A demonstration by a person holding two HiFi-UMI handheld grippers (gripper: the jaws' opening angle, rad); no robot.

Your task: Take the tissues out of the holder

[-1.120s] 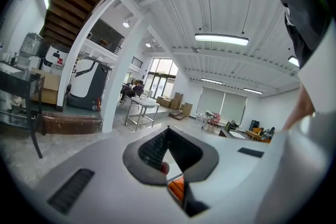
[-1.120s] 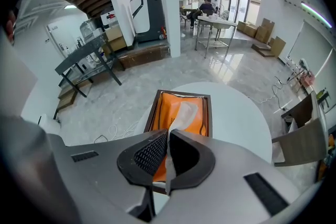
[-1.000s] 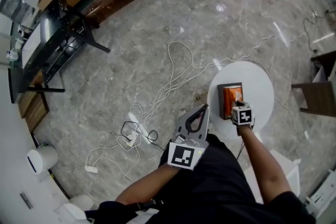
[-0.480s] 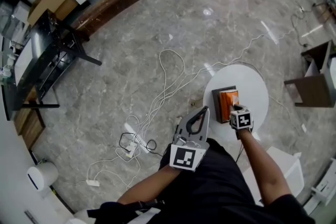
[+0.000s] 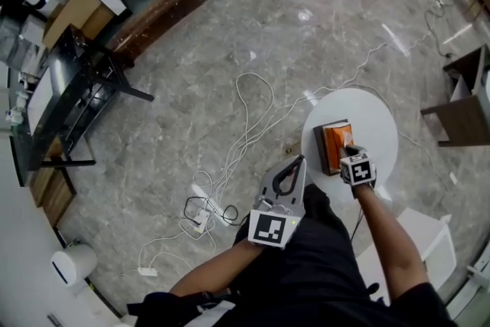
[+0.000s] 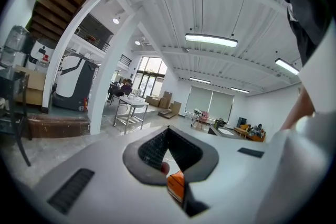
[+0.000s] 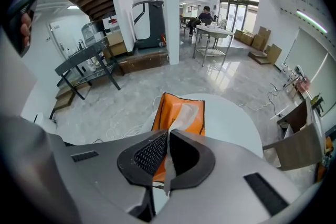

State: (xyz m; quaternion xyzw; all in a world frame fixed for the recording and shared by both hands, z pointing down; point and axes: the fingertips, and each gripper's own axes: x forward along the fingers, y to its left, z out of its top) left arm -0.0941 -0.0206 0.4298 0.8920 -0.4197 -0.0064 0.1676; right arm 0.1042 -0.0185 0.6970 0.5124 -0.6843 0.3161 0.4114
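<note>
Tissue is white, thin and crumpled, drawn into a narrow twisted strip that comes up out of the slot in the top of the holder. The strip runs from the slot straight in between the right gripper pads. It passes through them and its loose end hangs out on the near side of the pads. The right jaws are closed tight and pinch the tissue at the fingertips.

The holder is a flat rectangular orange box with dark trim along its edges. In the head view a dark brown side shows along the edge. It lies flat on the round white table, just beyond and below the right fingertips and not touching them. Only the tissue links the holder and the pads.

In the head view the right gripper hangs over the near edge of the holder.

The left gripper is well to the side of the holder, off the table. Its pads meet at the tips with nothing pinched between them. An orange patch shows through the gap behind the tips, but I cannot tell what it is.
</note>
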